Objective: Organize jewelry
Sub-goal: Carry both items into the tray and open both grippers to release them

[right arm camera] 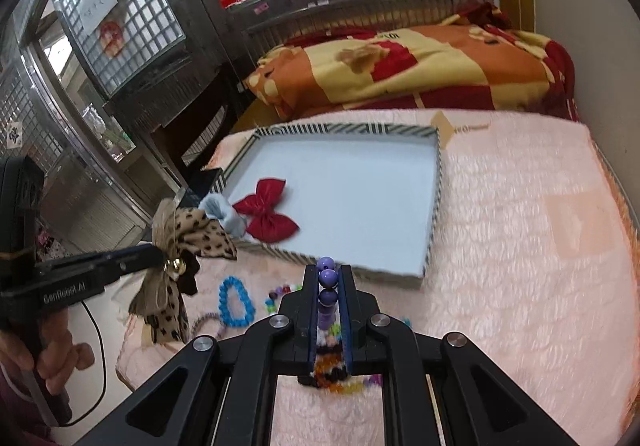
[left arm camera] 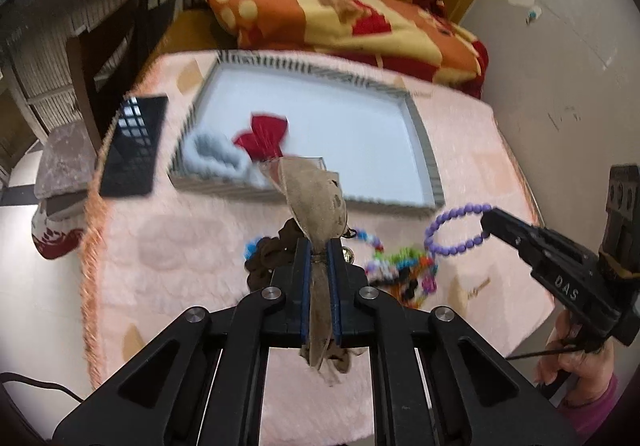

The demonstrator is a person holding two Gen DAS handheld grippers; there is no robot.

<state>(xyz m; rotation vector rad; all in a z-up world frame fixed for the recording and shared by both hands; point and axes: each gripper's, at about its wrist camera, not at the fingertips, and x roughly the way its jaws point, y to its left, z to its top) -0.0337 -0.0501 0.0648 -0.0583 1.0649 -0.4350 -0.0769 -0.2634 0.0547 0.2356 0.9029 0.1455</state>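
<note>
My left gripper is shut on a leopard-print bow with a small gold bell, held above the pink mat; it shows in the right wrist view too. My right gripper is shut on a purple bead bracelet, seen as a ring in the left wrist view, lifted near the tray's front edge. The striped-rim tray with a pale blue floor holds a red bow and a light blue scrunchie. A blue bead bracelet and mixed colourful beads lie on the mat.
A dark scrunchie lies on the pink fluffy mat below the left gripper. A black phone lies left of the tray. An orange and red blanket is behind the mat. A white wall is at the right.
</note>
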